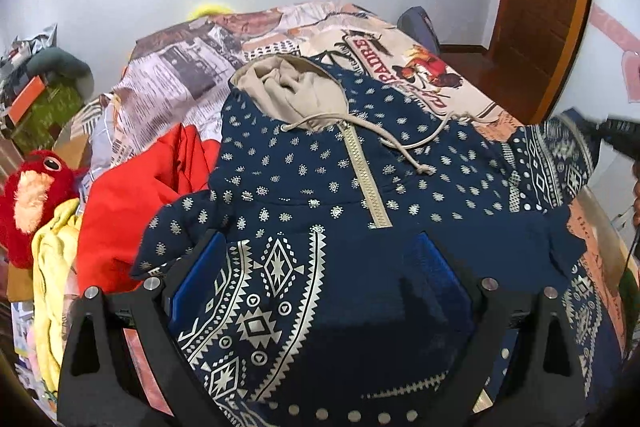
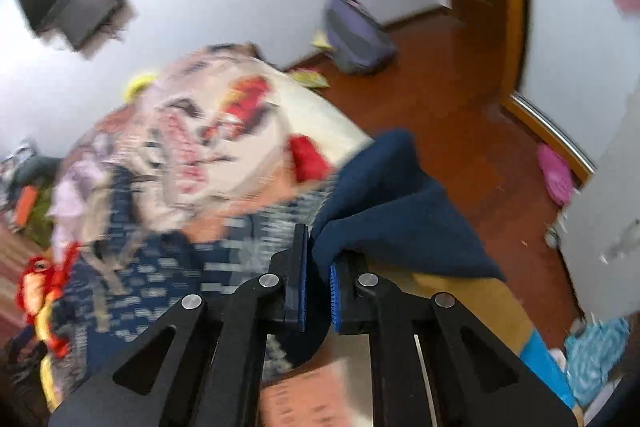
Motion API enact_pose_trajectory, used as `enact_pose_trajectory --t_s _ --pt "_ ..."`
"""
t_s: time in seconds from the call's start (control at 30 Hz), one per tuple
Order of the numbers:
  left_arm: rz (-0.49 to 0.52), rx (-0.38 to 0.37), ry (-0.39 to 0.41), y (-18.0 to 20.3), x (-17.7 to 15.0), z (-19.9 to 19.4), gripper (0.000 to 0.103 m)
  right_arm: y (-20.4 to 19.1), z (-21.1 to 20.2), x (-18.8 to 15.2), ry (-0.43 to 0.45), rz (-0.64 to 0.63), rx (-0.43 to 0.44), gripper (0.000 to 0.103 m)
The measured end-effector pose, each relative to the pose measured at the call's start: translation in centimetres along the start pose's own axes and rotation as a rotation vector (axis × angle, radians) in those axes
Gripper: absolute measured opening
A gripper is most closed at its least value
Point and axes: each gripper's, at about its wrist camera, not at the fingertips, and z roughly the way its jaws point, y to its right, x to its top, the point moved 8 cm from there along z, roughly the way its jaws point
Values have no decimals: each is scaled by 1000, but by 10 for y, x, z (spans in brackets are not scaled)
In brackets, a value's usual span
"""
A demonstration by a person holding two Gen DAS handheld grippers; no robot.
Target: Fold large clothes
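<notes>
Navy patterned hoodie (image 1: 320,179) lies spread on the bed (image 1: 192,75); left gripper (image 1: 320,267) fingers wide over its front, right gripper (image 2: 318,267) pinching its navy sleeve (blurry view).

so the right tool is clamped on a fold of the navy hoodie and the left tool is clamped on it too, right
Not quite. The right tool does grip a fold of the navy patterned zip-up hoodie, but the left wrist view shows the left tool open, its blue-padded fingers spread wide either side of the hoodie's front, not clamped.
</notes>
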Motion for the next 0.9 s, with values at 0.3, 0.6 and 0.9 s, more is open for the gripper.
enact_pose_trajectory --t_s 0.3,0.6,0.9 --pt "-17 -8 -1 -7 -14 -20 96 -126 -52 -22 20 -307 178 9" --pt "-33 -7 -29 -17 -39 -30 96 -151 -2 -126 -358 -481 113 18" --pt "-63 -18 -65 -22 -52 -22 96 -127 -41 -103 -243 -412 68 47"
